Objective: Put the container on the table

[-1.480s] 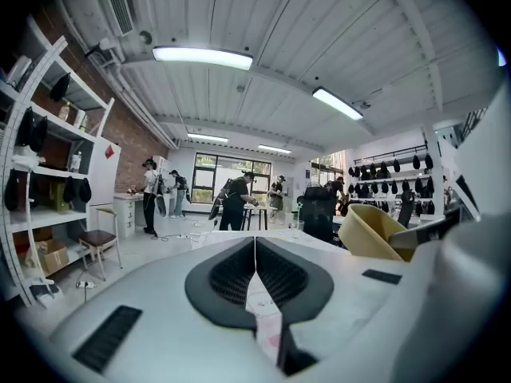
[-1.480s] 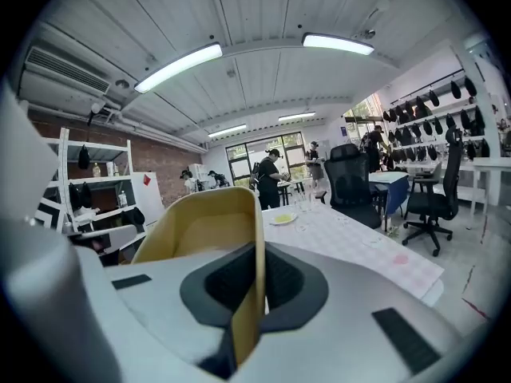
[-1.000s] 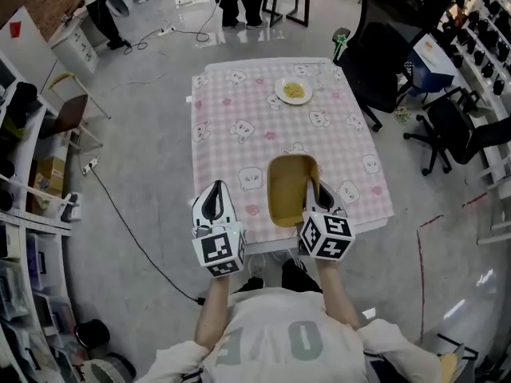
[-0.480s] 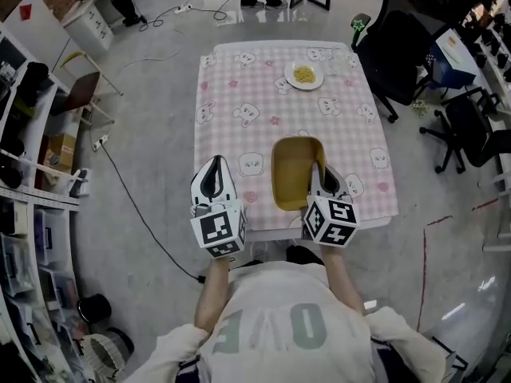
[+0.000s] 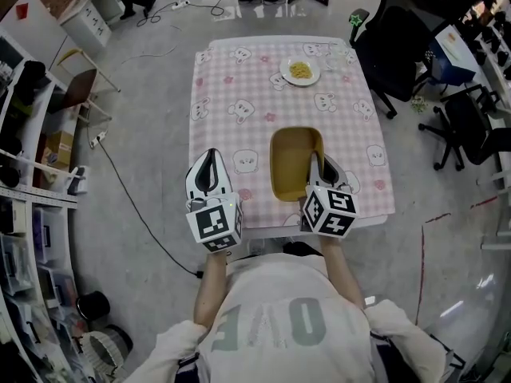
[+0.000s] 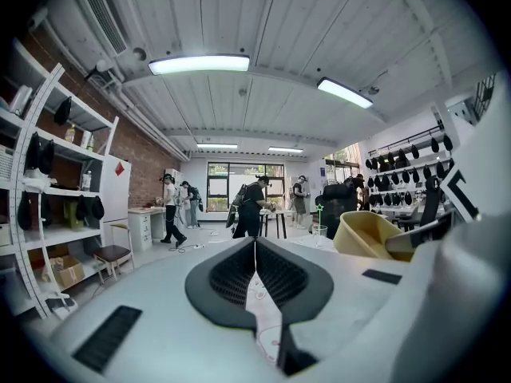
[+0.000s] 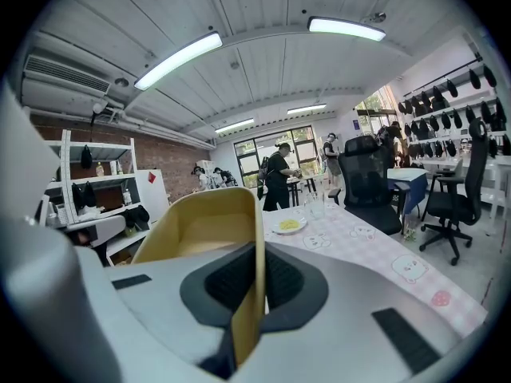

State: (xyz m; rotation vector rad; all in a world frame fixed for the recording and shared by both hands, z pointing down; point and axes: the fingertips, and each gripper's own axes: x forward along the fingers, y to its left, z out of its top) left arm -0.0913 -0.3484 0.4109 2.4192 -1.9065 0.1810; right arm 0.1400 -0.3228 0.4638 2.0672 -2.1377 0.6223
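A yellow rectangular container hangs above the near right part of the pink checked table. My right gripper is shut on the container's right wall, which runs between the two dark pads. Its hollow inside fills the left of the right gripper view and holds nothing. My left gripper is shut with nothing in it, over the table's near left edge, apart from the container. In the left gripper view the two pads meet along a thin line.
A white plate of yellow food and a clear glass stand at the table's far end. Black office chairs stand right of the table. Shelves line the left wall. Several people stand at the back. A cable crosses the floor.
The container and my right gripper have moved forward over the table. The left gripper has also moved forward and slightly left. The view has shifted toward the table.
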